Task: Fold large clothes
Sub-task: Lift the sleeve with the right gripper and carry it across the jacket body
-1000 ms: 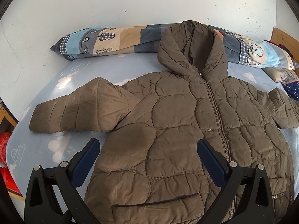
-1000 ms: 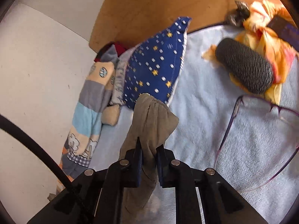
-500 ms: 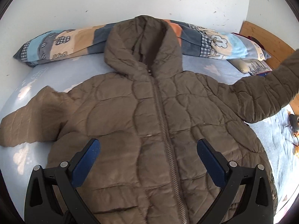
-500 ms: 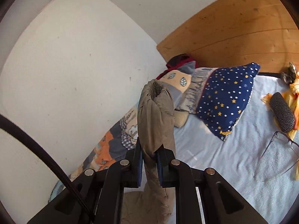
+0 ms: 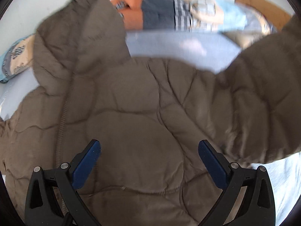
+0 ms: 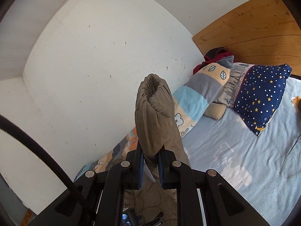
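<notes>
A brown quilted hooded jacket (image 5: 131,113) lies front up on the light blue bed (image 5: 178,45), hood toward the wall. My left gripper (image 5: 149,154) is open and empty, low over the jacket's chest, right of the zipper. My right gripper (image 6: 151,154) is shut on the jacket's right sleeve (image 6: 154,113) near the cuff and holds it up in the air. In the left wrist view that sleeve (image 5: 263,94) is lifted and arcs above the jacket's right side. The left view is blurred.
A long patchwork pillow (image 6: 195,98) lies along the white wall (image 6: 94,56). A navy star pillow (image 6: 261,96) and a small beige cushion (image 6: 215,110) sit near the wooden headboard (image 6: 254,30). Dark red cloth (image 6: 216,56) lies in the corner.
My right gripper has raised the sleeve higher and swung it over toward the jacket body. My left gripper has moved right across the jacket and closer to it.
</notes>
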